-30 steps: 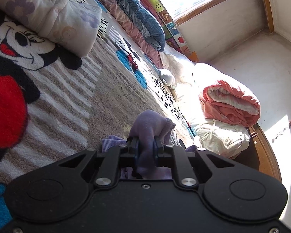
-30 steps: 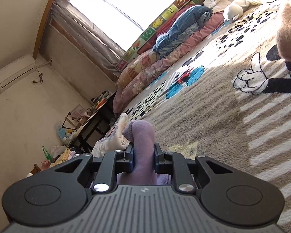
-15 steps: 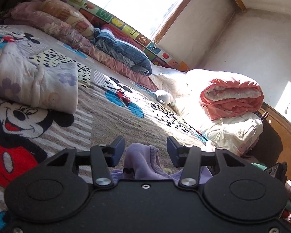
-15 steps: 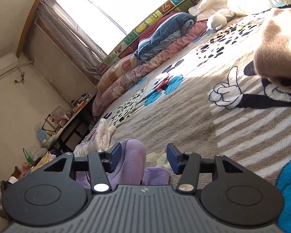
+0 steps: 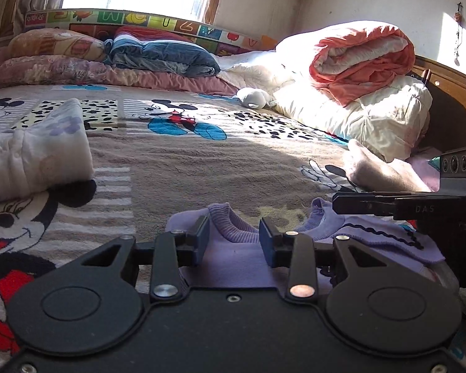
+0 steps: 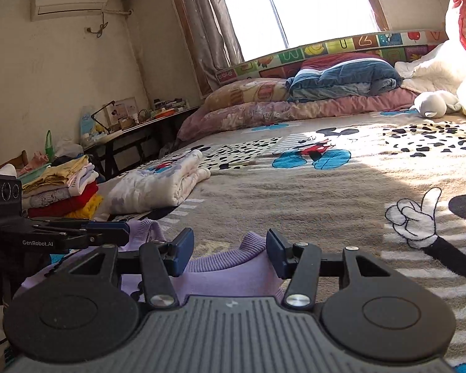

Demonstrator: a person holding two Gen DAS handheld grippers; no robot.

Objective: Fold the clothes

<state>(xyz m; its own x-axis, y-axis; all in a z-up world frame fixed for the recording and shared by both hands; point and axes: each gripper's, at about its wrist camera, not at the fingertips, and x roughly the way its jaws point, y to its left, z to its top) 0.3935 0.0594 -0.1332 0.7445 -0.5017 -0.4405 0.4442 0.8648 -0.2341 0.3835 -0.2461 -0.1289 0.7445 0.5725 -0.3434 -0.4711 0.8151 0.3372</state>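
A purple sweater [image 5: 233, 261] lies flat on the Mickey Mouse blanket [image 5: 202, 161] at the near edge of the bed. My left gripper [image 5: 234, 227] hovers over a ribbed hem; its jaws are closing, and the cloth lies between the pads without being pinched. Seen from the right wrist, my right gripper [image 6: 229, 239] stands open over another ribbed edge of the sweater [image 6: 230, 275], not pressing on it. The two grippers are side by side: the right gripper [image 5: 338, 203] shows at the right of the left wrist view, the left gripper [image 6: 122, 230] at the left of the right wrist view.
A folded white floral garment [image 6: 158, 186] lies left on the bed, with a stack of folded clothes [image 6: 62, 186] beyond it. A beige-pink garment [image 5: 379, 171] lies to the right. Rolled quilts [image 5: 357, 62], pillows and a plush toy [image 5: 254, 98] line the far side. A cluttered table [image 6: 133, 121] stands left.
Both grippers were shut on bunched purple cloth and have opened and let it go. Both wrists rolled back to level, and the sweater now lies flat under them.
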